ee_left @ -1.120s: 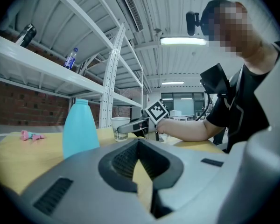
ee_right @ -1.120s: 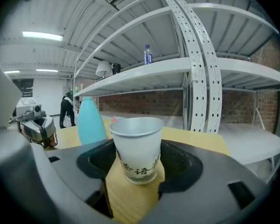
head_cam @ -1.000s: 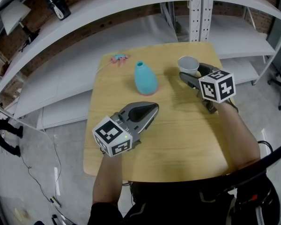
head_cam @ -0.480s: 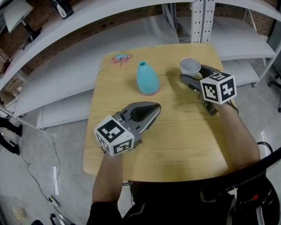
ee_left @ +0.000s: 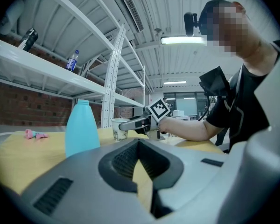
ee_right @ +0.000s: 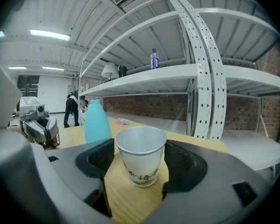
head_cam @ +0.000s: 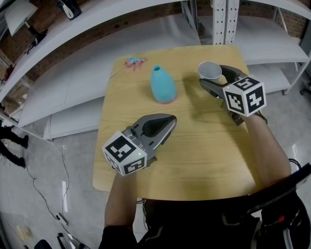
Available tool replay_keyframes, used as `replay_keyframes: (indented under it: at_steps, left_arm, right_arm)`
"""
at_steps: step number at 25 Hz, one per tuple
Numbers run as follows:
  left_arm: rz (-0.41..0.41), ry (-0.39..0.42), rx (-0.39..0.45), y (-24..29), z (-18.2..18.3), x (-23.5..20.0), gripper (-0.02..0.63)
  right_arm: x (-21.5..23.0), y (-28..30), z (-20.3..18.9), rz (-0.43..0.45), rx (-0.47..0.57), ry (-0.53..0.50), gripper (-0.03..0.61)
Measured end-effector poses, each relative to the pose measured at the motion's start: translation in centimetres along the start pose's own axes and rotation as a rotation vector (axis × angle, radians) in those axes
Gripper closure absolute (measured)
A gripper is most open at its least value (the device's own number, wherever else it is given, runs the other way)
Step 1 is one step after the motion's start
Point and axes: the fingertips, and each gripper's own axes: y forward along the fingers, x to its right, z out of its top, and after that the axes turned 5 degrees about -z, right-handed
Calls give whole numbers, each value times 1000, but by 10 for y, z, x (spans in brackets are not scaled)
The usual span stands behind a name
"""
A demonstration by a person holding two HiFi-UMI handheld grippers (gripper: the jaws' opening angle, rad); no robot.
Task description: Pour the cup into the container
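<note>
White paper cup (ee_right: 139,160) standing upright on the wooden table (head_cam: 197,144), right gripper (head_cam: 212,78) just opening its jaws wide either side of it, not squeezing, blue container (head_cam: 163,85) standing nearby, left gripper (head_cam: 168,121) staying closed, holding nothing.

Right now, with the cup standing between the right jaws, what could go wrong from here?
1. On the right gripper, the jaws have just been opening and flank the paper cup without gripping; a hard or off-centre close could crush or tip it.
2. The blue container has a narrow mouth and stands unheld; the pour could miss or topple it.
</note>
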Motion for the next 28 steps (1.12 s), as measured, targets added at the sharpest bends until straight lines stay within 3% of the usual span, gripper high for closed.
replay_keyframes:
  at_steps: [8,13,22,28]
  left_arm:
    - [80,-5,14,-8,2,-2,615]
    - [61,-5,8,-5,-3,6,615]
    - [83,-19,7,-16,-8,19,615]
    - [116,10,30,-38,0,71,615]
  right_arm:
    - [1,3,10,54,10,20,261]
    - [-4,-11,4,40,-4,46,262]
    - [-5,-73,-2,-37,47,85,250]
    - [-24,-150,1,-78,100,83,249]
